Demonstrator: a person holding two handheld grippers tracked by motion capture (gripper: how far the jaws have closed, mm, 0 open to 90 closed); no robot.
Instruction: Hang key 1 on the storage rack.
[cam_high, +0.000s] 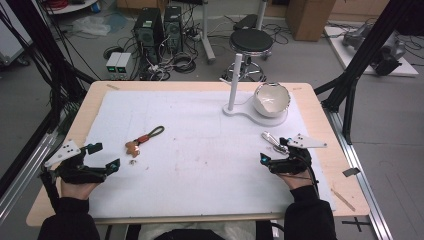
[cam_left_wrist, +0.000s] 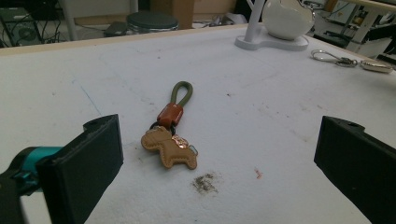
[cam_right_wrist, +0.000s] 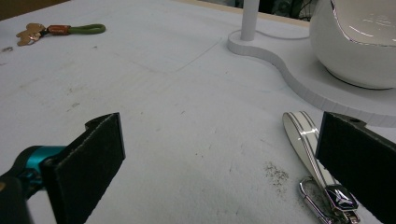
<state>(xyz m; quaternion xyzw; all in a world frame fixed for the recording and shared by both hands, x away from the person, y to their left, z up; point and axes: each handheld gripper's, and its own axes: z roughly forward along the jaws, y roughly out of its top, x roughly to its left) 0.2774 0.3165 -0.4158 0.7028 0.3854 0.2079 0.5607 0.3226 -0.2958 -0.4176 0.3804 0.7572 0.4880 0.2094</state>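
Observation:
A tan leather horse keychain (cam_high: 142, 141) with a green cord loop lies on the white mat (cam_high: 200, 165) at the left. My left gripper (cam_high: 105, 156) stands open just left of it, and in the left gripper view the horse keychain (cam_left_wrist: 170, 140) lies between and ahead of the wide-apart jaws (cam_left_wrist: 219, 163). A silver key strap with a car emblem (cam_high: 274, 141) lies at the right. My right gripper (cam_high: 274, 150) is open beside it; the silver strap (cam_right_wrist: 310, 154) runs under the right-hand jaw, and nothing is held (cam_right_wrist: 219, 158).
A white bowl (cam_high: 271, 99) sits on a white stand base (cam_high: 240, 113) with an upright post (cam_high: 233, 80) at the back right. A small dark speck (cam_high: 133, 161) lies near the horse. The table's wooden edge (cam_high: 345, 175) borders the mat.

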